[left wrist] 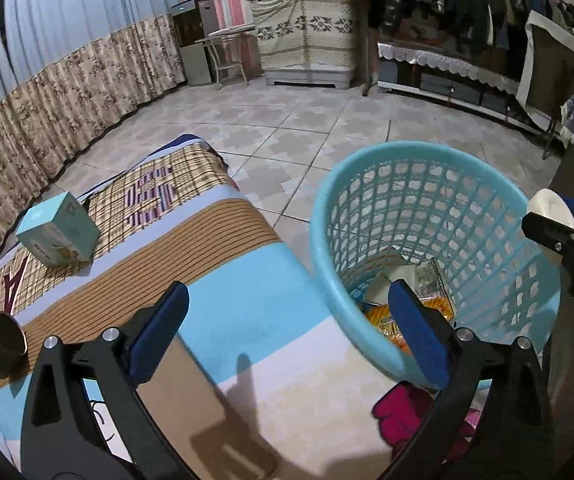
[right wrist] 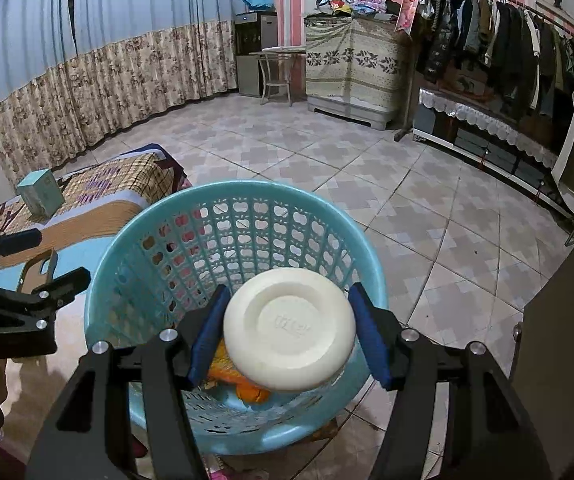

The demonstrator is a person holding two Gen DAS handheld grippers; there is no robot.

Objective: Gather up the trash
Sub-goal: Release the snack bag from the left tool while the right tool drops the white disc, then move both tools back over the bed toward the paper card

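Observation:
A light blue plastic basket (left wrist: 323, 216) stands on the floor beside the bed. Orange wrappers (left wrist: 387, 320) and a silvery packet (left wrist: 431, 280) lie at its bottom. My left gripper (left wrist: 289, 334) is open wide with nothing between its fingers; one pad hangs over the bed cover, the other over the basket's near rim. My right gripper (right wrist: 288, 292) is shut on a white round container (right wrist: 289, 328), held above the basket (right wrist: 247, 189) mouth. In the left wrist view that container (left wrist: 549, 206) shows at the right edge. The left gripper (right wrist: 59, 256) appears at the left of the right wrist view.
A teal box (left wrist: 59, 232) and a dark short cylinder (left wrist: 1, 344) sit on the bed's striped cover (left wrist: 247, 292). A dark cabinet (right wrist: 559, 340) stands close on the right. Tiled floor (right wrist: 367, 168) stretches ahead to curtains, a covered chest and a clothes rail.

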